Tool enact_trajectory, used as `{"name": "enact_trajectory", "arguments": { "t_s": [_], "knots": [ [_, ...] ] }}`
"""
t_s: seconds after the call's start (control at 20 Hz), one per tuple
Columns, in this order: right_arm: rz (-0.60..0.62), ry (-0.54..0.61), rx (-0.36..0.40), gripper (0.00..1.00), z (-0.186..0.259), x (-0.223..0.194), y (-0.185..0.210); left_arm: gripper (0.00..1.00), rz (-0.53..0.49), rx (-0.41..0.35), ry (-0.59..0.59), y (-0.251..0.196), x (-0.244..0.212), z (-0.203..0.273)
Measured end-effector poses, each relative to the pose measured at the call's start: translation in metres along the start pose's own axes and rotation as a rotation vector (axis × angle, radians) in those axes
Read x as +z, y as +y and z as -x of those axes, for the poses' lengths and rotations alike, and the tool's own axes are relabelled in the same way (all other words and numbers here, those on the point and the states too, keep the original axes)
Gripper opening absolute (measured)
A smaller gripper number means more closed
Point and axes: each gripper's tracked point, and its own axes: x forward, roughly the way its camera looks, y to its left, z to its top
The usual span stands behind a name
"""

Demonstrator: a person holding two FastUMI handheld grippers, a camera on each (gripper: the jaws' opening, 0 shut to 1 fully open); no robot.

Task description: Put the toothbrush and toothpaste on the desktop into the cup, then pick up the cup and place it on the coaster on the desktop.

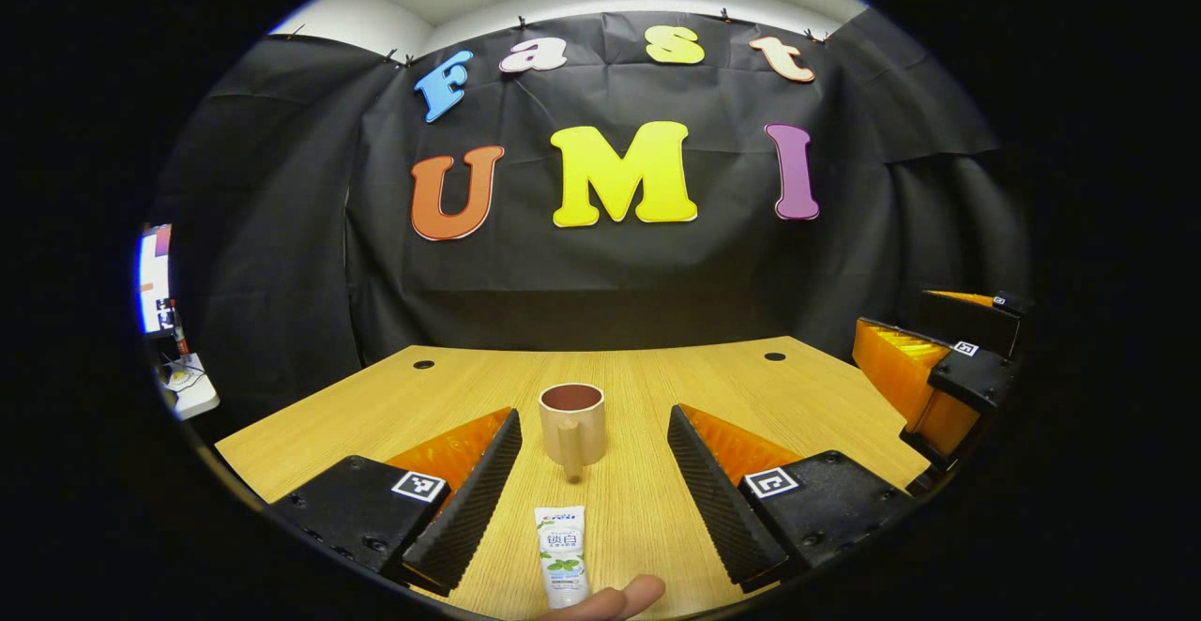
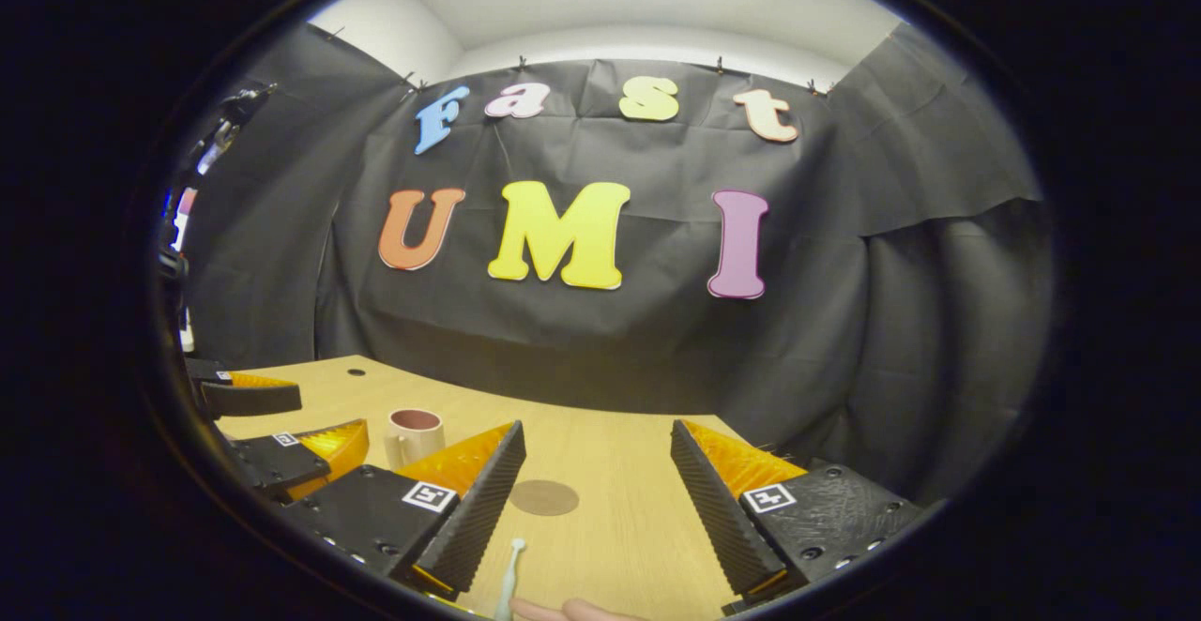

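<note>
Black cloth hangs behind a pale wooden worktop (image 1: 657,386), and I have both tools hovering low over its near edge.

From the left gripper view, my left gripper (image 1: 594,485) has its jaws spread wide, grasping nothing. Between them, farther back, stands the cup (image 1: 571,424), upright, its handle turned toward me. Nearer, the toothpaste (image 1: 561,555) lies flat on the wood, lengthwise toward the cup, with a fingertip (image 1: 630,595) touching its near end. At the right edge of this view I see the right gripper (image 1: 938,386) alongside.

From the right gripper view, the right gripper (image 2: 598,490) likewise has its jaws released and wide apart. The coaster (image 2: 544,497), a round brown disc, lies flat between them. The toothbrush (image 2: 509,579) lies close in, near the left-hand finger, and a hand (image 2: 572,610) shows at the bottom edge just beside it; I cannot tell whether they touch. The cup (image 2: 413,433) stands to the left, well apart from the coaster, with the left gripper (image 2: 272,415) beyond it.
</note>
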Motion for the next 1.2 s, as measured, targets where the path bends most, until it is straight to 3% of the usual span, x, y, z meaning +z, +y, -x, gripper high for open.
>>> {"name": "enact_trajectory", "arguments": {
  "t_s": [0.45,0.7,1.0,1.2],
  "knots": [
    [-0.006,0.009,-0.006,0.96,-0.002,-0.003,-0.003,0.99,0.029,-0.006,0.036,-0.002,-0.011,-0.004],
    [0.007,0.029,-0.003,0.96,-0.005,-0.012,-0.002,0.99,-0.001,-0.027,0.192,-0.007,-0.055,-0.011],
    [0.018,0.046,0.0,0.96,-0.009,-0.02,-0.001,1.0,0.082,0.002,0.414,0.009,-0.12,0.003],
    [0.007,0.059,0.006,0.95,-0.012,-0.023,0.0,1.0,0.133,0.019,0.498,0.02,-0.142,0.016]
  ]
}}
